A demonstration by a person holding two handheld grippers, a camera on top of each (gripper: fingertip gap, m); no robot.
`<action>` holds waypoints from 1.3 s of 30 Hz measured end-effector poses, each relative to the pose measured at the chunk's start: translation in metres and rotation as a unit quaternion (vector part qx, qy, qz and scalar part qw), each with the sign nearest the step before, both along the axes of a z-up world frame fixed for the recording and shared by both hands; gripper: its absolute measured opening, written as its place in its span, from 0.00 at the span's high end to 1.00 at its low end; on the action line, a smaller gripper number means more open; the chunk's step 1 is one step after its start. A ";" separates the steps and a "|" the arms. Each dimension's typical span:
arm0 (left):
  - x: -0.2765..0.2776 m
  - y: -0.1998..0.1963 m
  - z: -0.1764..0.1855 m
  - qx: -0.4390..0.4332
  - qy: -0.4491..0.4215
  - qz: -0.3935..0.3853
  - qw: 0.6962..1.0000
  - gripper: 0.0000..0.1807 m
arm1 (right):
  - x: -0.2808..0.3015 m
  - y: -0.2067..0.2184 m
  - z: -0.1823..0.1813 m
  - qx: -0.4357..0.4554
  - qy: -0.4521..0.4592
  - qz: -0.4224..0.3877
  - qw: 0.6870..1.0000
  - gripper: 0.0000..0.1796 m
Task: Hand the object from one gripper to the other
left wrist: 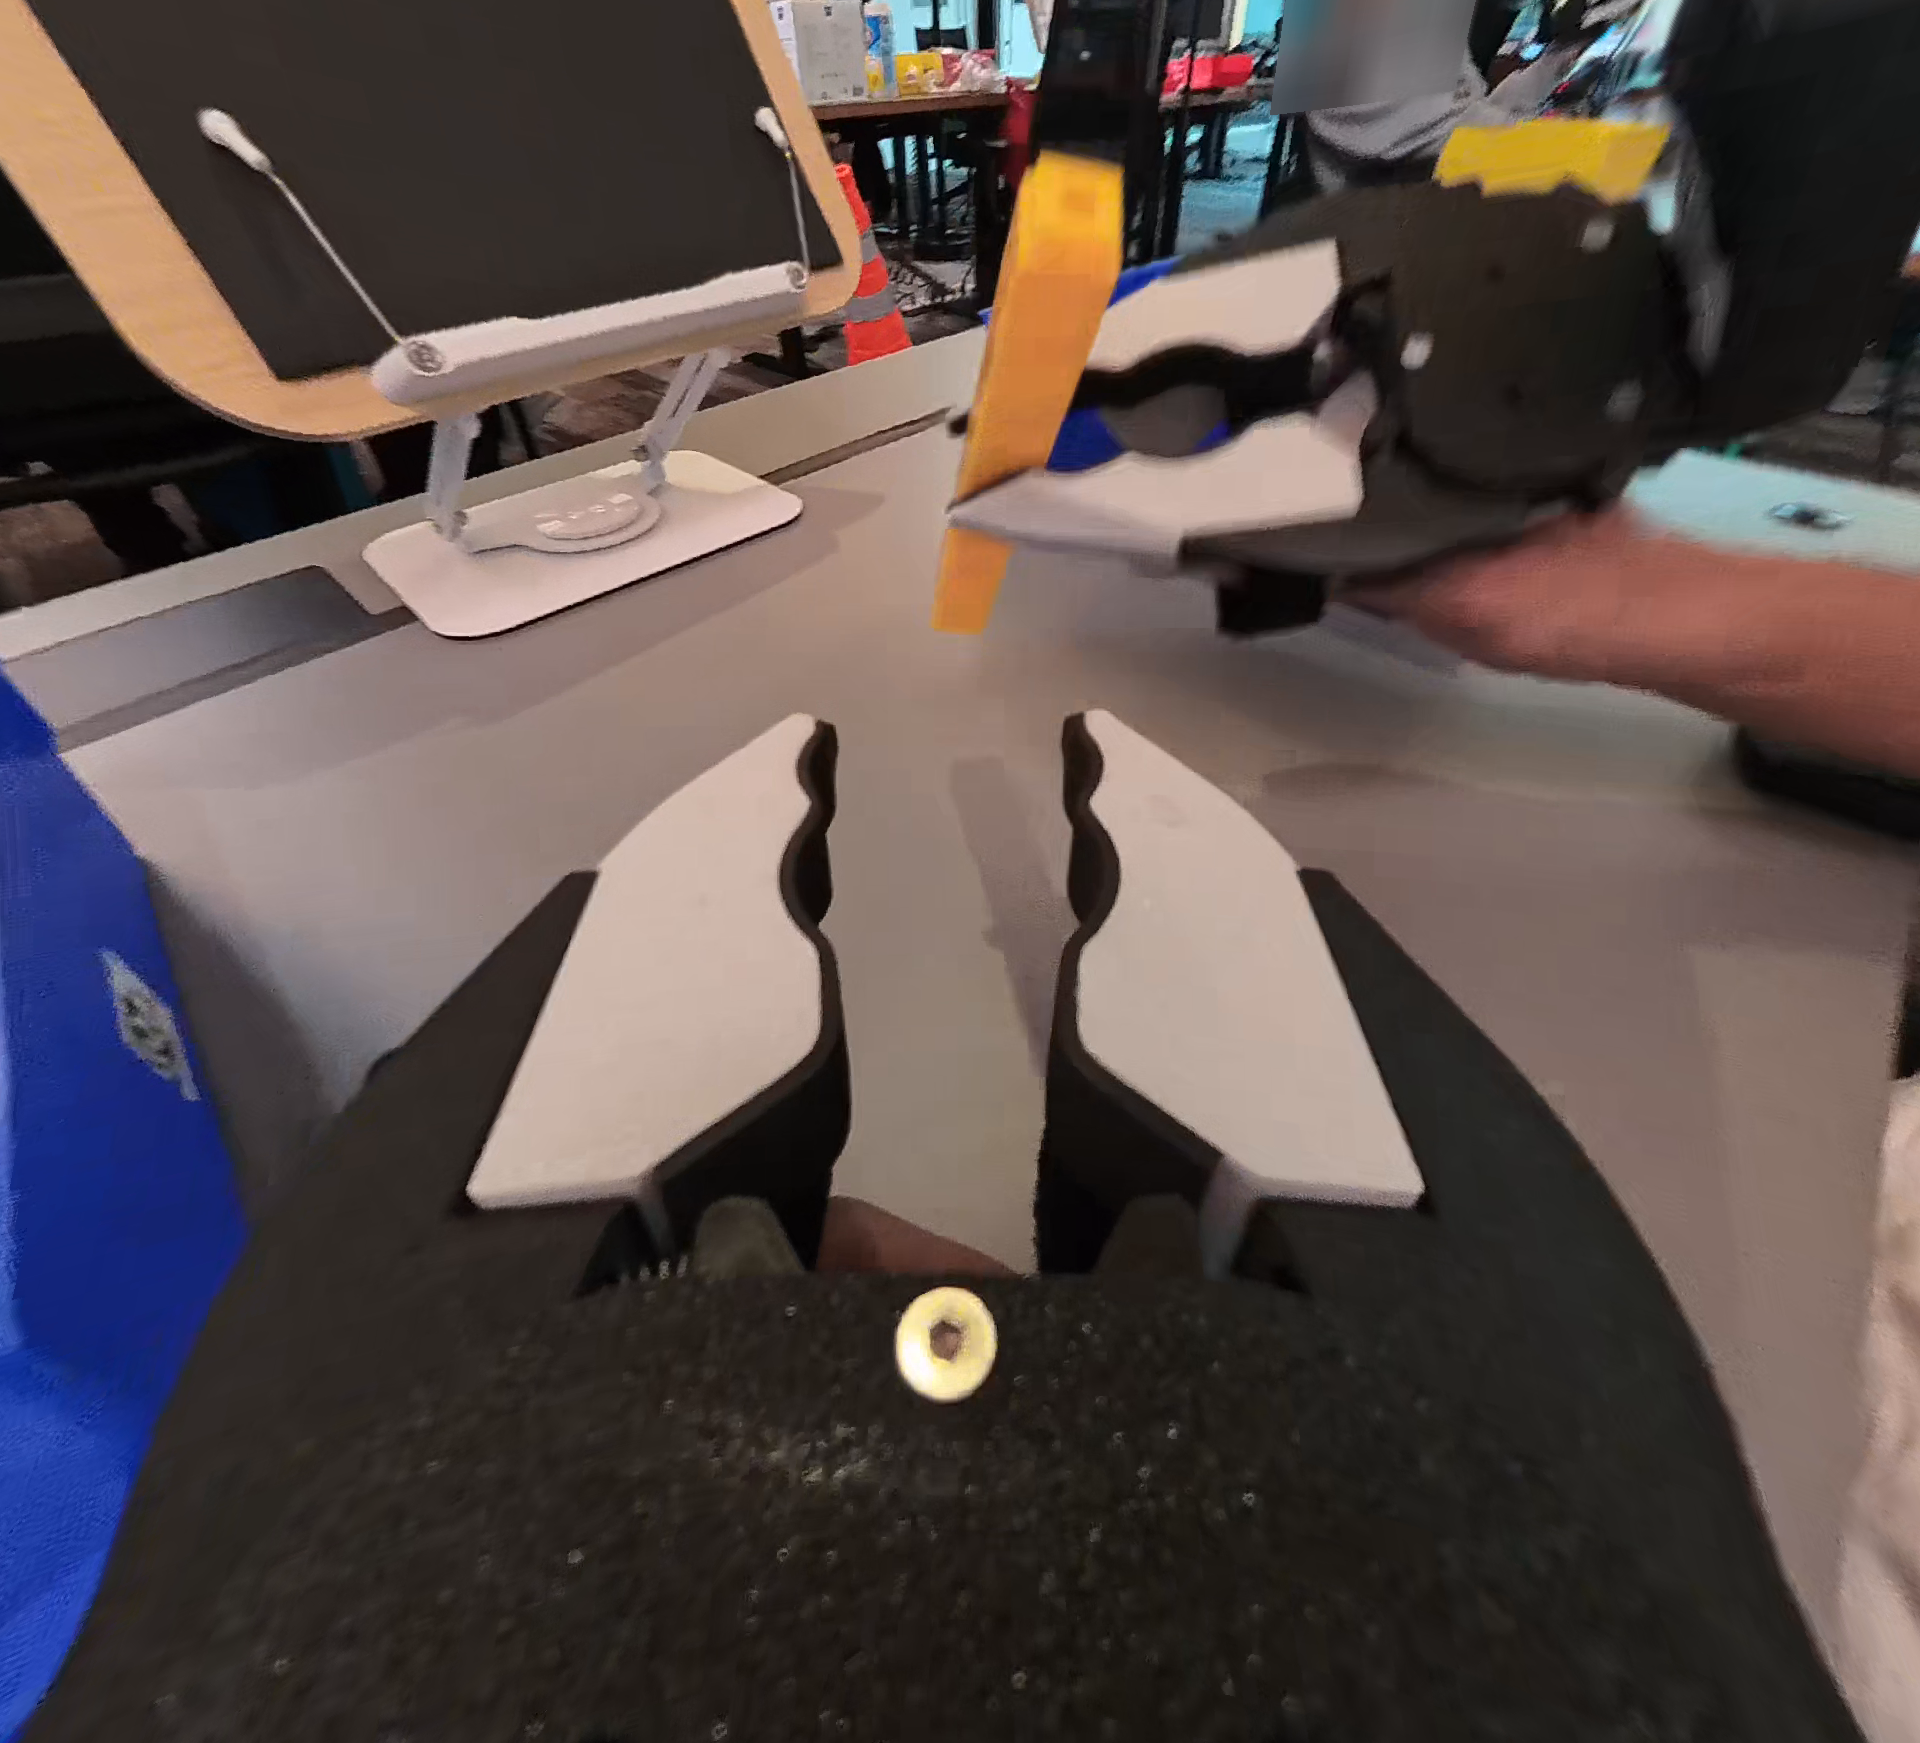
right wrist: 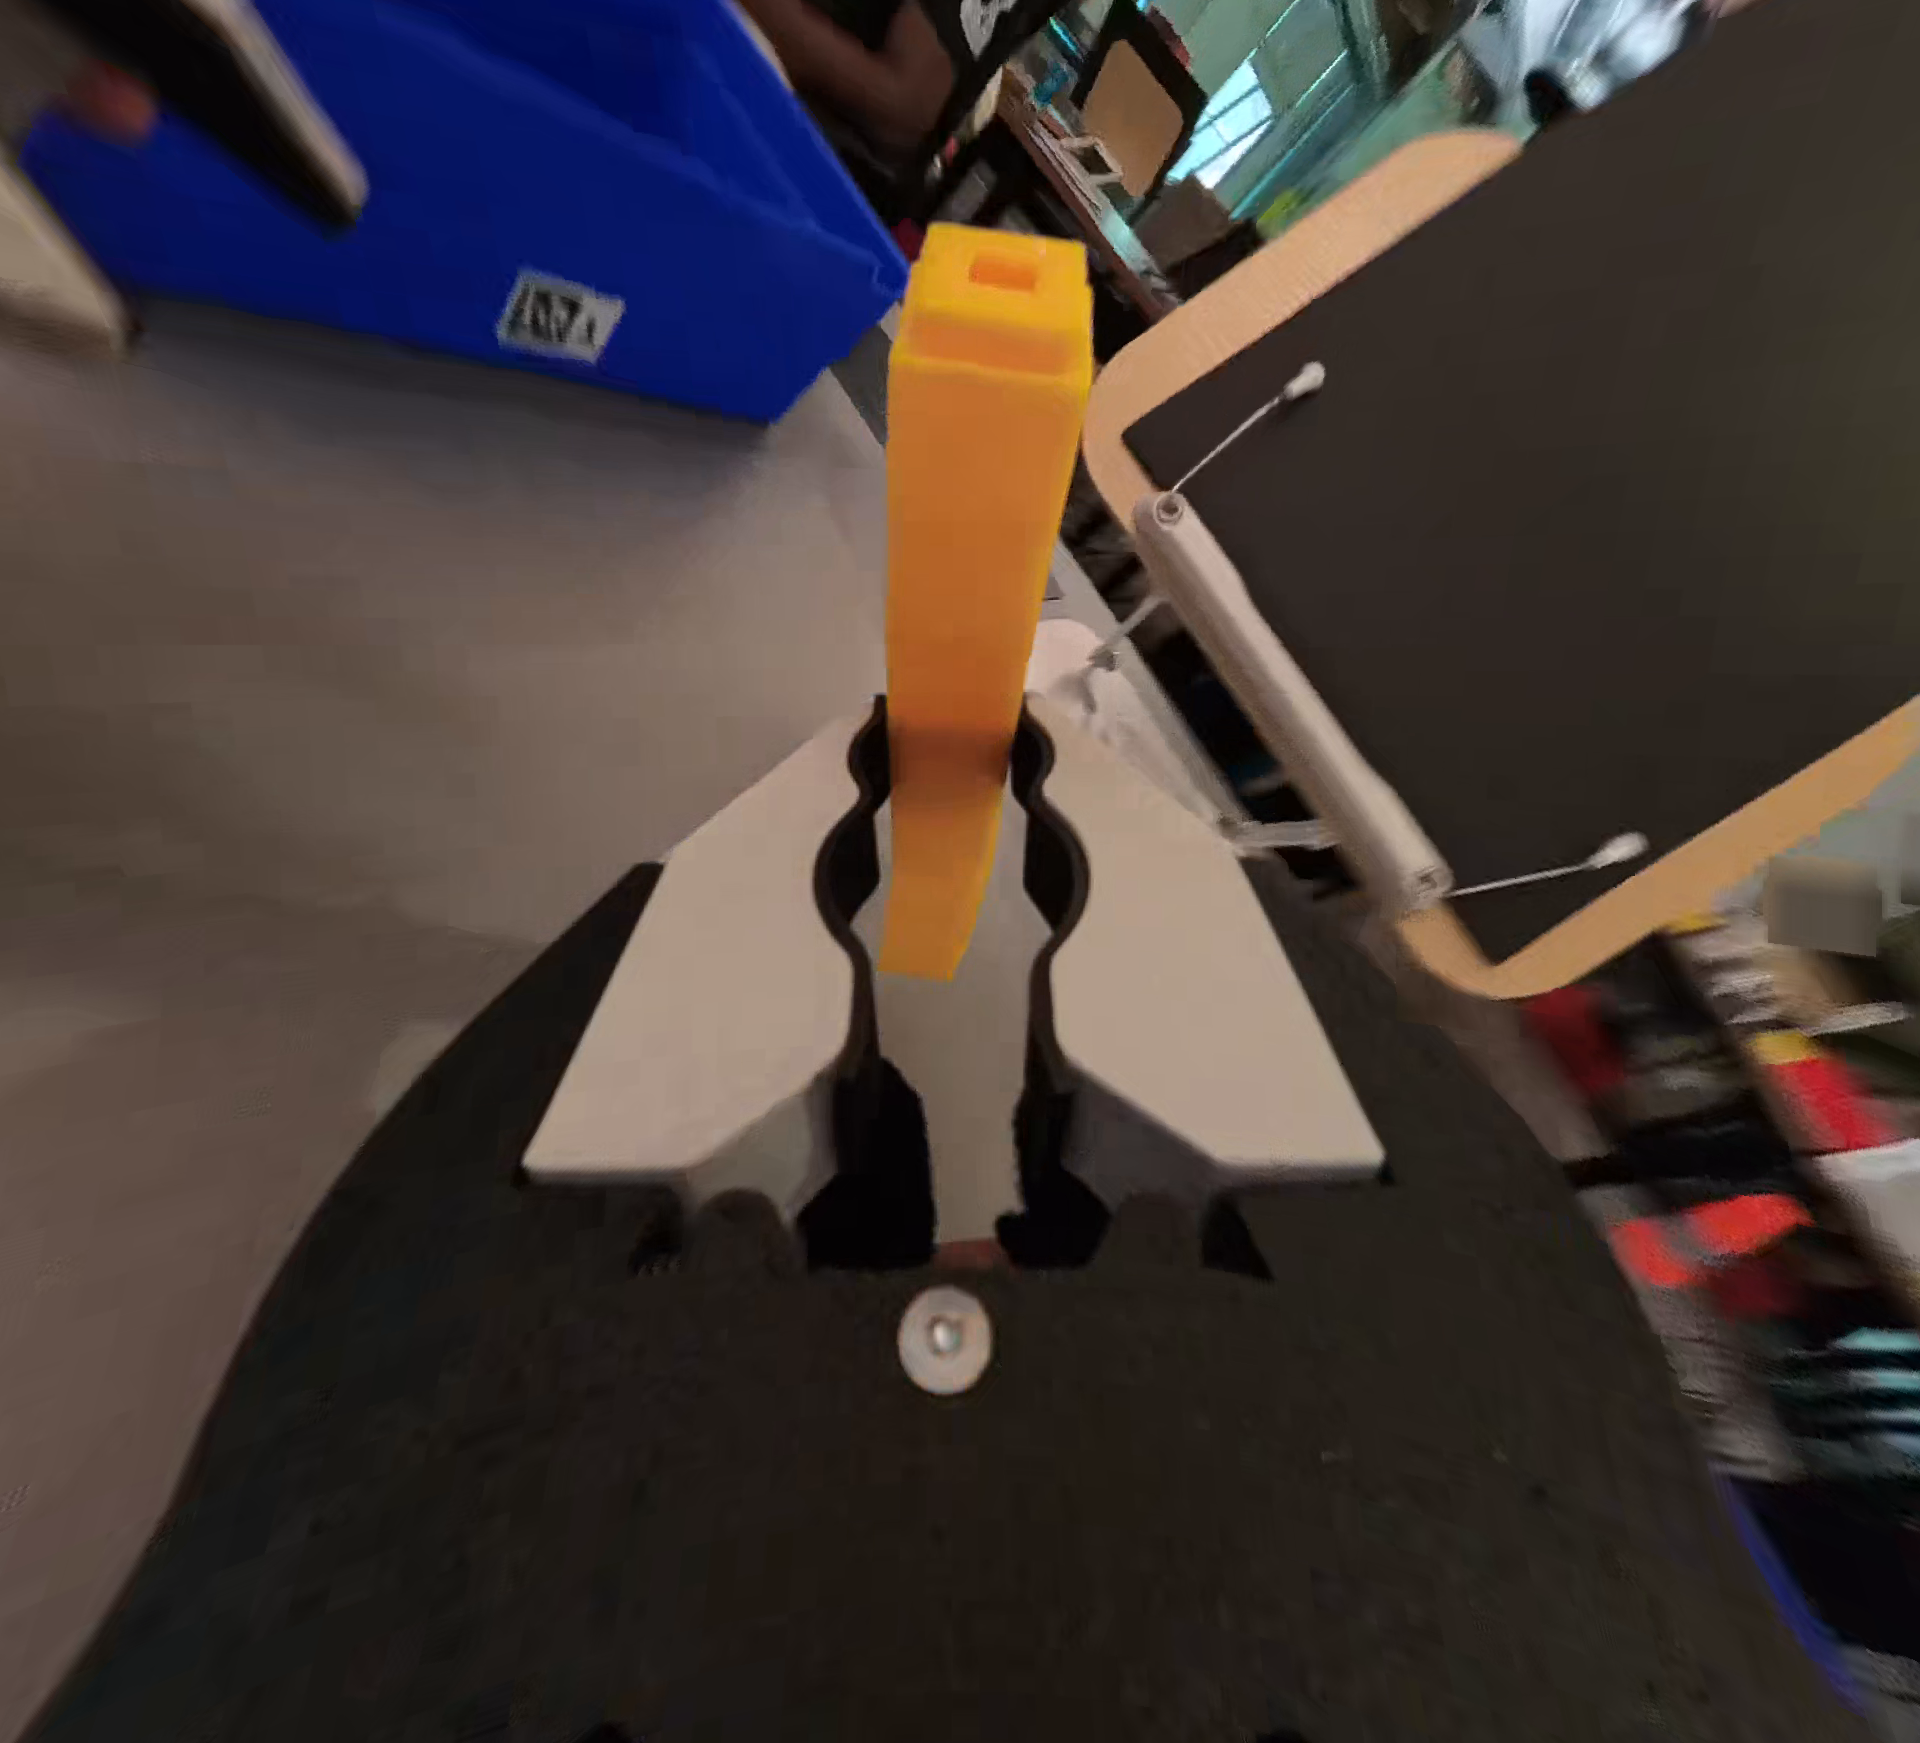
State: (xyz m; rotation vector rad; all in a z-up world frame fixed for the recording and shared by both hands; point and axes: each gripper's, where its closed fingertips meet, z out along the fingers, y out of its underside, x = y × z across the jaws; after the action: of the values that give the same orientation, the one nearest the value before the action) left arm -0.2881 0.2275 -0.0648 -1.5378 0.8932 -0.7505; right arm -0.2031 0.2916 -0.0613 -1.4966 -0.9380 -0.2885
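The right gripper pinches the yellow bar near its lower part, so most of its length stands free above the fingertips (probably as room for a second grip). The left gripper waits below and apart over the grey table, jaws spread and empty.

The right tool clamps an orange block (blurry, apparently hollow-ended) above the grey table.

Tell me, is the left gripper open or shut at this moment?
Open. The left gripper shows bare grey table between its fingers; the orange block is held apart in the right gripper.
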 end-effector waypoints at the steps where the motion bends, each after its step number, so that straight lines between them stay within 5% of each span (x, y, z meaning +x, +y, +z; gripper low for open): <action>1: 0.001 -0.001 0.002 -0.011 -0.012 -0.006 1.000 0.77 | -0.006 -0.001 -0.003 0.023 -0.056 -0.008 0.998 0.88; 6: 0.002 -0.003 0.003 -0.044 -0.037 -0.024 0.998 0.77 | -0.039 -0.013 -0.015 0.082 -0.198 -0.010 0.977 0.88; 19: -0.004 0.001 0.008 -0.019 -0.013 -0.013 1.000 0.88 | -0.064 -0.032 -0.023 0.093 -0.169 0.058 0.980 0.84; 23: -0.022 0.010 0.018 -0.023 -0.020 -0.013 0.999 0.88 | -0.063 -0.043 -0.030 -0.020 -0.043 0.135 0.990 0.65; 25: -0.024 0.003 0.021 -0.029 -0.007 -0.056 0.998 0.88 | -0.064 -0.053 -0.026 -0.093 0.057 0.198 0.974 0.65; 30: -0.020 -0.042 0.029 -0.005 0.052 -0.199 0.979 0.88 | -0.064 -0.104 0.004 -0.313 0.248 0.399 0.825 0.68; 31: -0.018 -0.049 0.029 -0.004 0.063 -0.215 0.974 0.88 | -0.063 -0.108 0.009 -0.327 0.253 0.411 0.812 0.68; 34: -0.009 -0.065 0.025 -0.014 0.086 -0.246 0.965 0.88 | -0.066 -0.113 -0.005 -0.328 0.165 0.399 0.840 0.72; 39: 0.002 -0.069 0.012 -0.011 0.118 -0.242 0.963 0.88 | -0.079 -0.129 -0.023 -0.334 0.072 0.405 0.848 0.89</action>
State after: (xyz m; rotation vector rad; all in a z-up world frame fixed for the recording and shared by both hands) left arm -0.2858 0.1583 -0.0523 -1.4610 1.4755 -0.9353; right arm -0.2820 0.1625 -0.0847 -1.5372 -1.5440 0.8389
